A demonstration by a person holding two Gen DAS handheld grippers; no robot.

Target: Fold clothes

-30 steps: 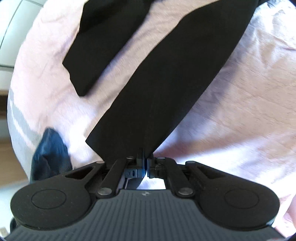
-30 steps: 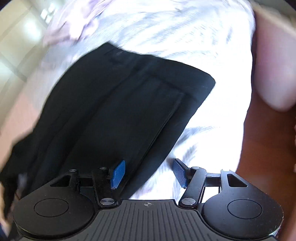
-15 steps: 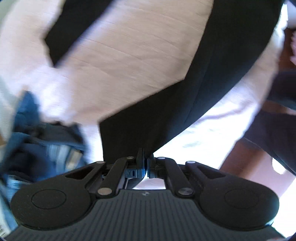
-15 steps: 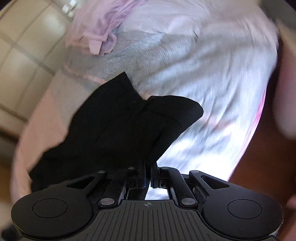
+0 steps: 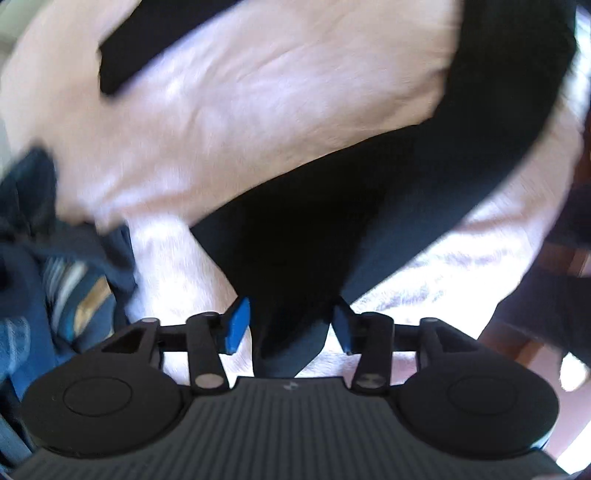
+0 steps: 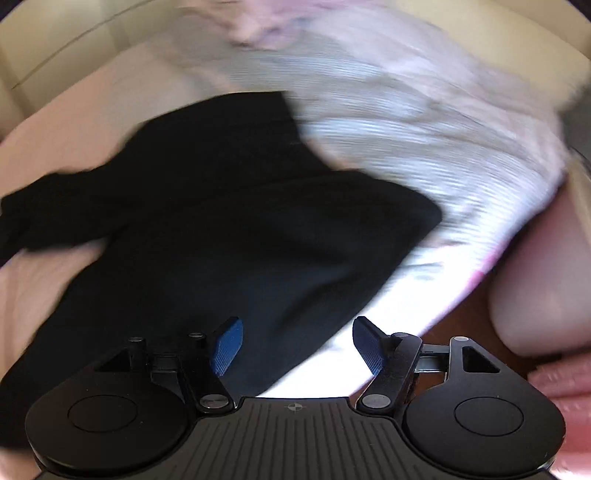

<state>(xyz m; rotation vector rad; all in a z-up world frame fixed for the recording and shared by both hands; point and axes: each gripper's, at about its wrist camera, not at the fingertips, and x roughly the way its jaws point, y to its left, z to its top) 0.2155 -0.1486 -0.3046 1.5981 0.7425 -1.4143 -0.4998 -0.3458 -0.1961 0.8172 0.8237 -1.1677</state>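
My left hand-held gripper [image 5: 290, 325] and right hand-held gripper [image 6: 295, 345] both gape, gripping nothing. The black trousers [image 6: 221, 229] lie doubled on the pink bed [image 5: 258, 99]; I judge each layer needs squaring, edges matched.

Both views are smeared by motion. In the left wrist view the black garment [image 5: 388, 206] runs off the top edge, so its full length cannot be seen, and its near end passes under the gripper body. At the left edge of the bed cover [image 5: 258, 110] a dark blue heap [image 5: 55, 280] is blurred; its stripes suggest perhaps more clothing. In the right wrist view the black garment [image 6: 221, 229] is cut by the left edge, its folds unreadable. The pale bundle [image 6: 266, 26] at the far edge is too blurred to identify.
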